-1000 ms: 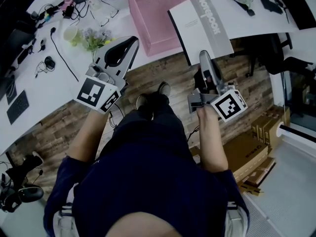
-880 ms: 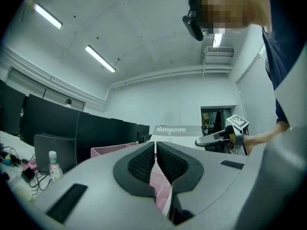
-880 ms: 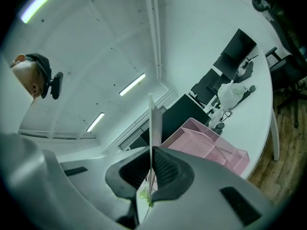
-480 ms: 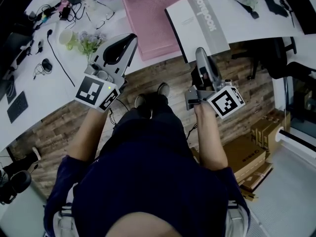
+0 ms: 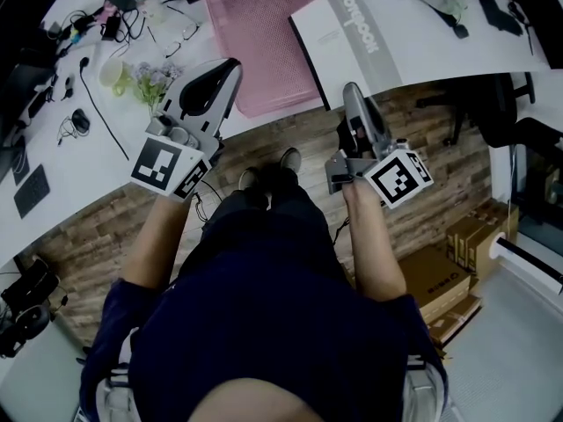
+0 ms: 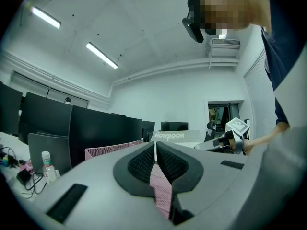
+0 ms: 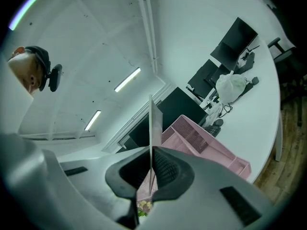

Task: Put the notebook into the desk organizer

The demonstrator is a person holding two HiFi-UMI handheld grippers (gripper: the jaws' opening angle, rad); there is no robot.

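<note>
Right gripper (image 5: 350, 93) is clamping the notebook (image 5: 347, 35) by its near edge. Left gripper (image 5: 225, 69) is sitting closed on nothing, pointing at the near corner of the pink desk organizer (image 5: 257, 42).

The notebook is sitting just right of the organizer, its left edge overlapping the tray's right wall in the head view. It's probably hanging above the desk (image 5: 457, 42) rather than lying on it, but that angle is hiding the height.

My read: we're carrying the notebook over to the tray. To do it well:
- be clearing the right wall before moving left
- be lowering only once the whole cover is inside the rim
- be going slow and level, since a one-edge grip is likely letting the far side sag

View differences:
- Right gripper view is showing the notebook (image 7: 151, 121) edge-on as a thin sheet between the pads, organizer (image 7: 211, 150) beyond. That's confirming the pinch the head view is only hinting at.
- Left gripper view is showing its own pads touching with pink mesh behind. It's also catching the notebook (image 6: 169, 135) side-on, apparently riding above the tray rim.
</note>
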